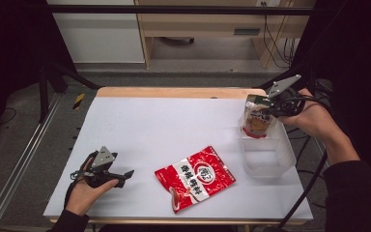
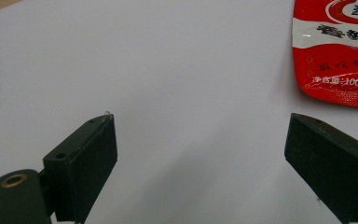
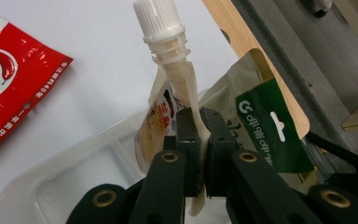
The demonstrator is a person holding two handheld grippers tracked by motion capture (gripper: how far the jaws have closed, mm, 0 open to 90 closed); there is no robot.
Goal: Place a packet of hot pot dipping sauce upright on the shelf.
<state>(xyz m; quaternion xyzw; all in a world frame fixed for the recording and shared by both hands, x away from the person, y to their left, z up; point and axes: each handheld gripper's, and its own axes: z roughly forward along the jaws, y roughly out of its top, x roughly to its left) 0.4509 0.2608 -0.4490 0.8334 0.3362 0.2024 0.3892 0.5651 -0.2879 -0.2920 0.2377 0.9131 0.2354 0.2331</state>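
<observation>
A spouted pouch [image 1: 256,121] with a white screw cap [image 3: 159,21] and a green hang tab [image 3: 265,133] hangs over a clear plastic tub [image 1: 266,157] at the table's right side. My right gripper [image 3: 199,116] is shut on the pouch's top edge just below the spout. A red and white snack bag [image 1: 195,178] lies flat near the table's front middle, and its corner shows as the red bag [image 2: 336,46] in the left gripper view. My left gripper [image 1: 125,176] rests open at the front left, its black jaws wide apart over bare table, pointing toward the bag.
The white table top [image 1: 164,125] has a wooden far edge [image 1: 174,92]. Cables trail off the right side. Black frame bars and a metal rail [image 1: 14,179] stand around the table.
</observation>
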